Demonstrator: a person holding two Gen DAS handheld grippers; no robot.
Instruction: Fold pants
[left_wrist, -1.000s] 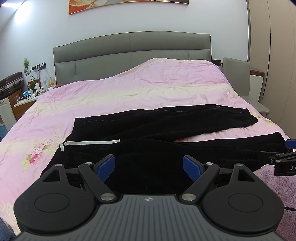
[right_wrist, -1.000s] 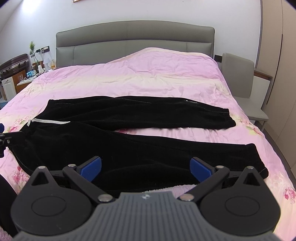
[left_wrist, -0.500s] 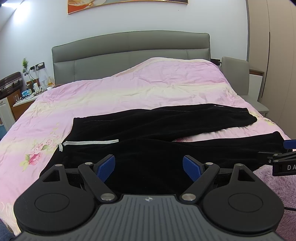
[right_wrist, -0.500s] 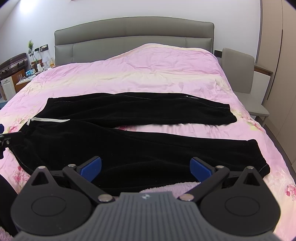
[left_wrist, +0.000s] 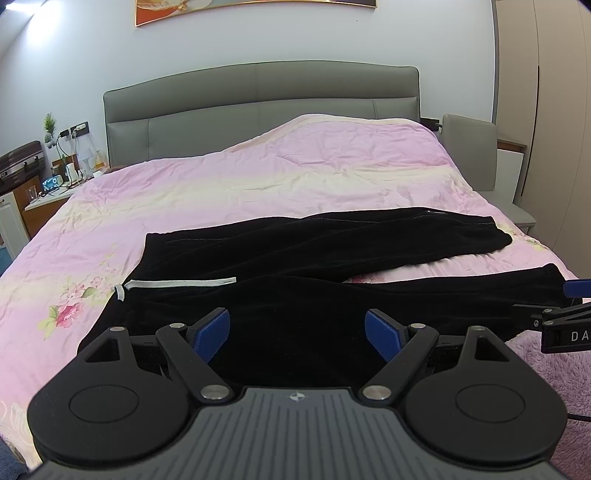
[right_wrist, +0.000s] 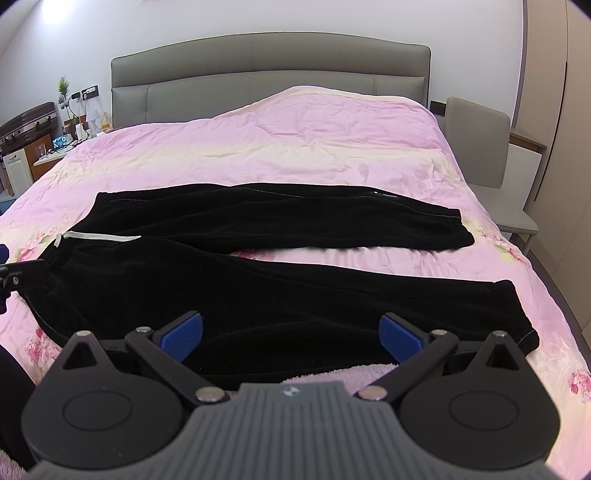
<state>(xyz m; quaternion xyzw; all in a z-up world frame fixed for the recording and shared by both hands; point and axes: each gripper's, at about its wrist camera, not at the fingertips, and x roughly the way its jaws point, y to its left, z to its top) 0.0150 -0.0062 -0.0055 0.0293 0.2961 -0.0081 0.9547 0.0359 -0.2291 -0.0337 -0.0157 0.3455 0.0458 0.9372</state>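
My left tool (left_wrist: 297, 328) and my right tool (right_wrist: 290, 334) both have their blue pads wide apart, holding nothing. Just past them the black pants (right_wrist: 258, 288) lie flat across the pink bed (right_wrist: 295, 147).

White letters "DA" on right gripper (left_wrist: 565, 314), cut off by frame edge

Left wrist view: from the bed's (left_wrist: 258, 184) foot, low, facing the grey headboard (left_wrist: 258, 96), near the waistband end of the black pants (left_wrist: 295, 258).
Right wrist view: same heading, nearer the cuffs.
Shared: bed, pants, headboard, nightstand (right_wrist: 51, 155).
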